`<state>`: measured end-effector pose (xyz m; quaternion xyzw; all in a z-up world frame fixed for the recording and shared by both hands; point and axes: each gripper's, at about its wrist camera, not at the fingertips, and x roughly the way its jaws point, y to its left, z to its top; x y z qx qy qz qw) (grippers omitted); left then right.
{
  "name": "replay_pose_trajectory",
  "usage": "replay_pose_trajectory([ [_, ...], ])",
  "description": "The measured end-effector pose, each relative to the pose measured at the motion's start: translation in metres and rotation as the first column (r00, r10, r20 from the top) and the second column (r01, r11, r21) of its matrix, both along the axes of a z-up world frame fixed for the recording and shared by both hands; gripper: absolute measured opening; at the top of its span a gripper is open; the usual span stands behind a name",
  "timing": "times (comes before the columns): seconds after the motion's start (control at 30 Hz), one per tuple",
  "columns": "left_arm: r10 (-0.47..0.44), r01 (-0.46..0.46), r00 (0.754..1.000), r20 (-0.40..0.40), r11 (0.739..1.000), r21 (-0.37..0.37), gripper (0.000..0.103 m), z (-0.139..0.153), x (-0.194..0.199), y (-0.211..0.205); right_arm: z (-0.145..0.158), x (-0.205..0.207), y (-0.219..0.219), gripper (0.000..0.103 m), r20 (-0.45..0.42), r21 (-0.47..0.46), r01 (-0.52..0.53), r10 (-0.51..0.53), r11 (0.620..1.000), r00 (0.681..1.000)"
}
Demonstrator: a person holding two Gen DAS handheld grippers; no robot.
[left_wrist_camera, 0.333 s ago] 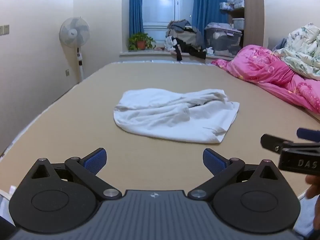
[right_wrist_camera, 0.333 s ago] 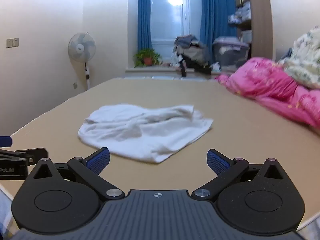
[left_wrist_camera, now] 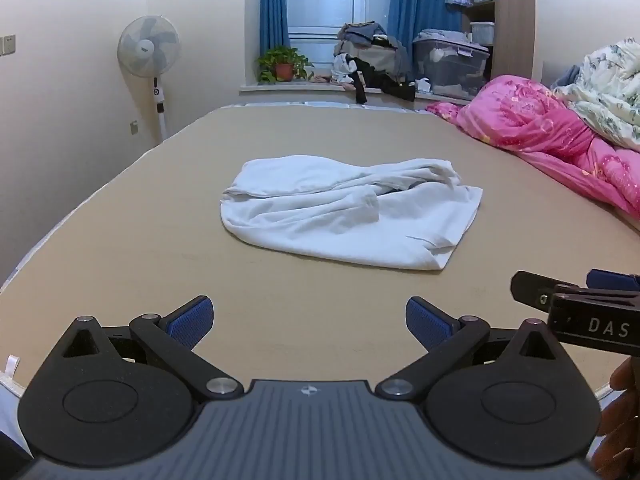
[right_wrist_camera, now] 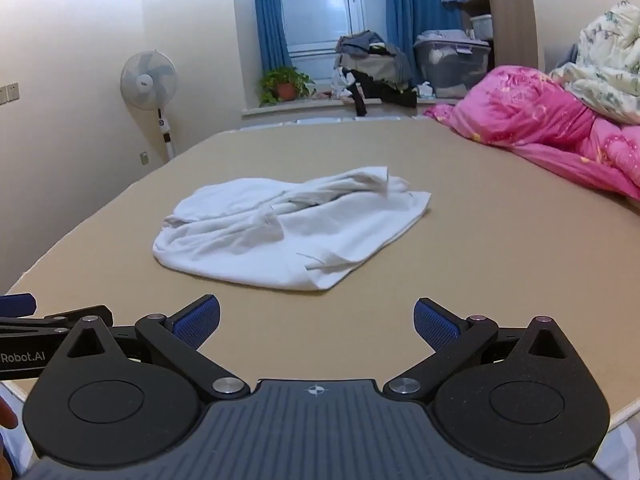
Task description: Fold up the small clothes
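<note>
bedroom setup, with a big tan board [left_wrist_camera: 120, 264] laid over the bed as the work surface, a pink duvet [left_wrist_camera: 540, 128] bunched at the far right and a fan [left_wrist_camera: 148, 46] by the wall. white garment [left_wrist_camera: 348, 216] sits rumpled around the middle of the board, well ahead of both tools, half collapsed on itself with a sleeve flopped across the top.

left gripper [left_wrist_camera: 308, 316] and right gripper [right_wrist_camera: 316, 316] both hover near the front edge, jaws spread wide, holding nothing, side by side.

imo this is the reach-in before any folding, so don't rush a fold on a crumpled pile. i'd go for two separate spots on the near hem [right_wrist_camera: 248, 276], pinch just one layer each, then lift and spread it flat. grabbing the bunched middle would probably just drag the whole lump around.
</note>
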<state>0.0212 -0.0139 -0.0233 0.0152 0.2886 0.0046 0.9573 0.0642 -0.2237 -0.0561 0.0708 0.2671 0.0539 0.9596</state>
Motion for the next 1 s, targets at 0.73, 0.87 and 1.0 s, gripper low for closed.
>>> replay_pose_trajectory([
  [0.73, -0.013, 0.013, 1.000, -0.006, 1.000, -0.010, 0.102, -0.008, 0.008, -0.006, 0.009, -0.008, 0.012, 0.098, -0.009, -0.036, 0.001, -0.001, 0.999, 1.000],
  [0.87, -0.012, 0.012, 1.000, -0.005, 1.000, -0.009, 0.102, -0.009, 0.007, -0.007, 0.010, -0.007, 0.012, 0.098, -0.012, -0.037, 0.001, -0.001, 0.999, 1.000],
  [1.0, -0.012, 0.012, 1.000, -0.007, 1.000, -0.012, 0.102, -0.011, 0.009, -0.006, 0.009, -0.004, 0.013, 0.098, -0.017, -0.038, -0.002, 0.001, 0.999, 1.000],
])
